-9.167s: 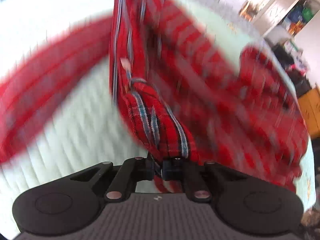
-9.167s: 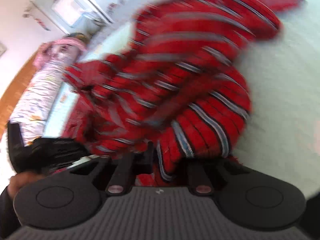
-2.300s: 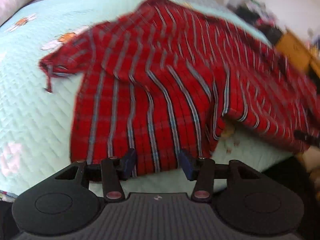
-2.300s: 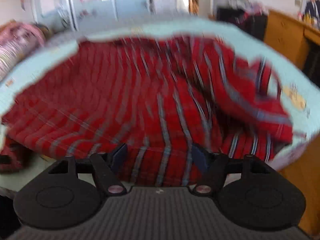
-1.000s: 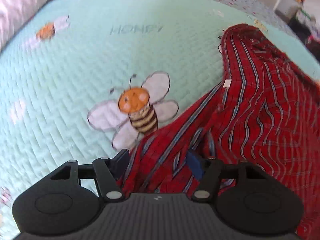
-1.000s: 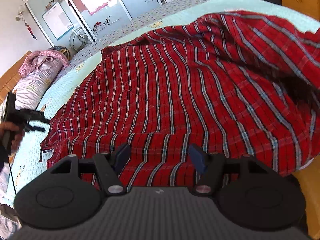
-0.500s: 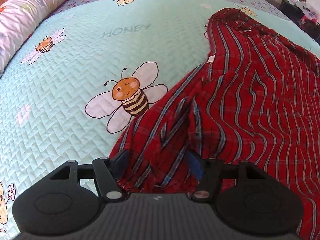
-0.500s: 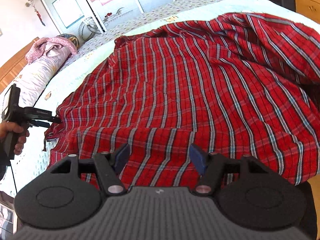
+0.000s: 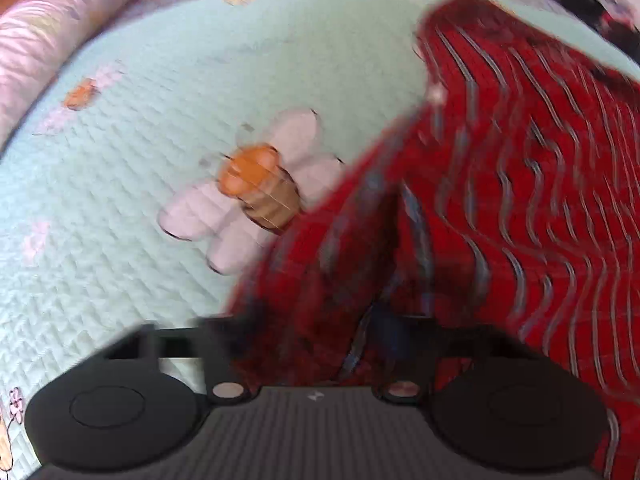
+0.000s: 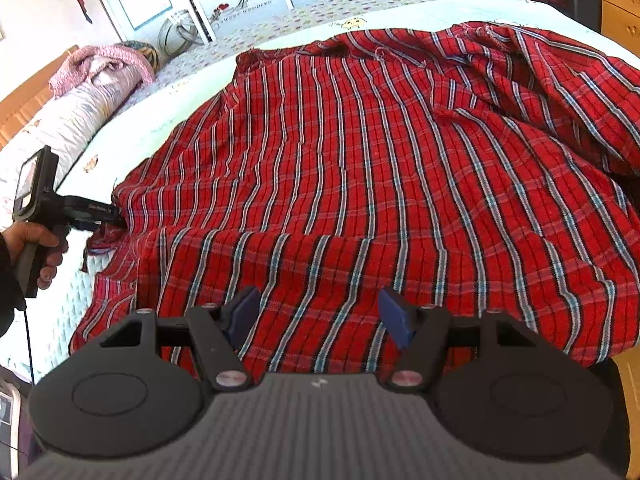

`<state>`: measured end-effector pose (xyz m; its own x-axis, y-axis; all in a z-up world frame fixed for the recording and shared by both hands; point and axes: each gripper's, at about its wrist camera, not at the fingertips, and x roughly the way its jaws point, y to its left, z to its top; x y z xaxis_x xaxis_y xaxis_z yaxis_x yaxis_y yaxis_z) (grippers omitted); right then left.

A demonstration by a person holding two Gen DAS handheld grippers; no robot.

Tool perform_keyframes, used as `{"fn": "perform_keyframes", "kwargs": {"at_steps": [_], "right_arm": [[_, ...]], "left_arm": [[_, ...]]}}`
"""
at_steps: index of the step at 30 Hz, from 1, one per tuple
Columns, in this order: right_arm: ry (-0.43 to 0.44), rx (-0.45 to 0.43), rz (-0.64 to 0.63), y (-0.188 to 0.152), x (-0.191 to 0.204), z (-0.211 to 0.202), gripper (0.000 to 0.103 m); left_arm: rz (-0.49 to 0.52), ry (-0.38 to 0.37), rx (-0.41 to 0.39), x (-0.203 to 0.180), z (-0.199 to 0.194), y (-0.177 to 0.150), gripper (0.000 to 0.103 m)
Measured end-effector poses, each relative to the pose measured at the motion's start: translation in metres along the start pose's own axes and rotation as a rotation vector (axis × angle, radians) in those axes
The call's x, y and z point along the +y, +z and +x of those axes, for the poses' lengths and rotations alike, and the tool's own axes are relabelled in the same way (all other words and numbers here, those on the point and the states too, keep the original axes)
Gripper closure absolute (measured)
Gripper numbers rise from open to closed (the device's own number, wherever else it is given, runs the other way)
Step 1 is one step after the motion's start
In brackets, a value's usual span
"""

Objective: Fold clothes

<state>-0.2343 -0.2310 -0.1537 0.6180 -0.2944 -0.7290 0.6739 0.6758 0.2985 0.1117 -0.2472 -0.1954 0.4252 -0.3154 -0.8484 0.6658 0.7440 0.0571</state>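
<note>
Spread wide, a red plaid woven shirt with blue and white stripes [image 10: 380, 168] lay across a pale mint quilted bedspread [image 9: 120, 264], its near hem folded over in a band and hanging at the edge of the bed. The right gripper [image 10: 320, 316] hovered just above that folded hem with its blue-padded fingers [image 10: 394, 316] set well apart and nothing between them. At the shirt's left edge the left gripper [image 10: 116, 220], held in a person's hand [image 10: 38, 248], reached its tip to the bunched cloth of a sleeve. From the left wrist camera, badly blurred, the left gripper [image 9: 316, 328] had crumpled red fabric [image 9: 500, 184] filling the space between its fingers; whether they were clamped on the cloth or merely around it could not be told. A cartoon bee with an orange head and white wings [image 9: 256, 192] was printed on the bedspread just beside the sleeve. A rolled, pale floral quilt [image 10: 80, 112] lay along the far left side of the bed, a pink knitted cloth [image 10: 104, 64] draped over its end. A light wooden dresser [image 10: 622, 4] stood at the right.
</note>
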Motion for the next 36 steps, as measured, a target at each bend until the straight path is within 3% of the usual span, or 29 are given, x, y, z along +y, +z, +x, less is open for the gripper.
{"fn": "perform_keyframes", "kwargs": {"at_steps": [4, 9, 12, 15, 19, 22, 25, 28, 31, 33, 36], "right_arm": [[-0.003, -0.004, -0.007, 0.004, 0.004, 0.002, 0.036], [0.012, 0.009, -0.009, 0.004, 0.005, 0.007, 0.035], [0.028, 0.007, -0.017, 0.004, 0.006, 0.007, 0.035], [0.039, 0.005, -0.023, 0.003, 0.007, 0.007, 0.035], [0.038, -0.005, -0.029, 0.004, 0.008, 0.002, 0.035], [0.027, -0.023, -0.023, 0.005, 0.008, -0.004, 0.035], [0.018, -0.025, -0.010, 0.005, 0.005, -0.006, 0.035], [0.013, -0.019, 0.000, 0.004, 0.001, -0.005, 0.035], [0.013, -0.007, 0.002, 0.002, 0.002, -0.001, 0.035], [0.013, 0.001, -0.003, 0.001, 0.003, 0.002, 0.035], [0.000, 0.014, -0.009, 0.001, 0.003, 0.006, 0.035]], "left_arm": [[-0.057, 0.099, -0.107, 0.040, -0.031, 0.004, 0.096], [-0.131, 0.107, -0.205, 0.100, -0.084, -0.002, 0.096], [-0.115, 0.046, -0.217, 0.113, -0.102, -0.003, 0.092], [-0.046, -0.071, -0.219, 0.100, -0.106, -0.007, 0.088], [0.059, -0.154, -0.250, 0.069, -0.112, -0.011, 0.086], [0.138, -0.217, -0.273, 0.045, -0.116, -0.013, 0.079], [0.217, -0.280, -0.296, 0.022, -0.120, -0.016, 0.062], [0.103, -0.189, -0.259, 0.051, -0.096, 0.000, 0.060], [-0.029, -0.222, -0.165, 0.078, -0.060, 0.013, 0.060], [-0.025, -0.261, -0.096, 0.071, -0.039, 0.013, 0.060], [0.058, -0.294, -0.020, 0.051, -0.009, 0.007, 0.060]]}}
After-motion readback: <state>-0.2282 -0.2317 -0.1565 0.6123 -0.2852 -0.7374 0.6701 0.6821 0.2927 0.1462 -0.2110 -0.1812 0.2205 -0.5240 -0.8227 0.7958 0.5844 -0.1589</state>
